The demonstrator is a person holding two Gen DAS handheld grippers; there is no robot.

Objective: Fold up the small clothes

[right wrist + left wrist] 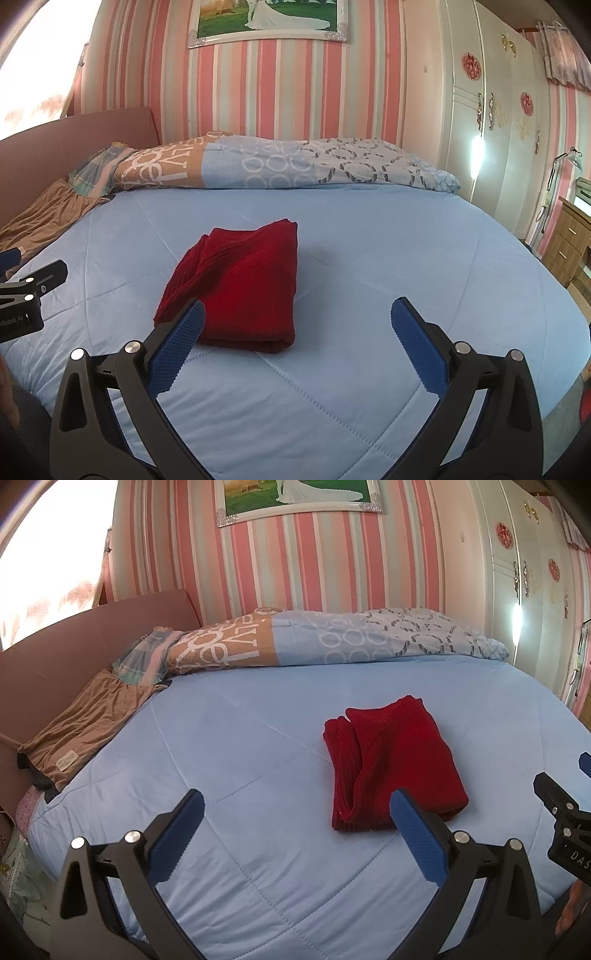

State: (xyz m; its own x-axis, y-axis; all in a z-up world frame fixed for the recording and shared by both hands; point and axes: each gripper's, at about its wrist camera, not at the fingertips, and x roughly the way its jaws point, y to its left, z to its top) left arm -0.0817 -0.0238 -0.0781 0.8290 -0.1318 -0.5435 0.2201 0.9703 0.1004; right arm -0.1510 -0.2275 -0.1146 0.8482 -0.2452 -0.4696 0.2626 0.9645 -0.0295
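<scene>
A red knitted garment (391, 764) lies folded into a compact rectangle on the light blue quilt (240, 746); it also shows in the right wrist view (243, 284). My left gripper (297, 805) is open and empty, held above the quilt with its right finger just in front of the garment's near edge. My right gripper (297, 314) is open and empty, its left finger in front of the garment's near left corner. The right gripper's tip shows at the right edge of the left wrist view (554, 797), and the left gripper's tip at the left edge of the right wrist view (33, 284).
A rolled patterned duvet (332, 638) lies along the far side of the bed. A brown garment (81, 727) lies at the left by the pink headboard (74, 635). A white wardrobe (498, 122) and a wooden drawer unit (569, 243) stand at the right.
</scene>
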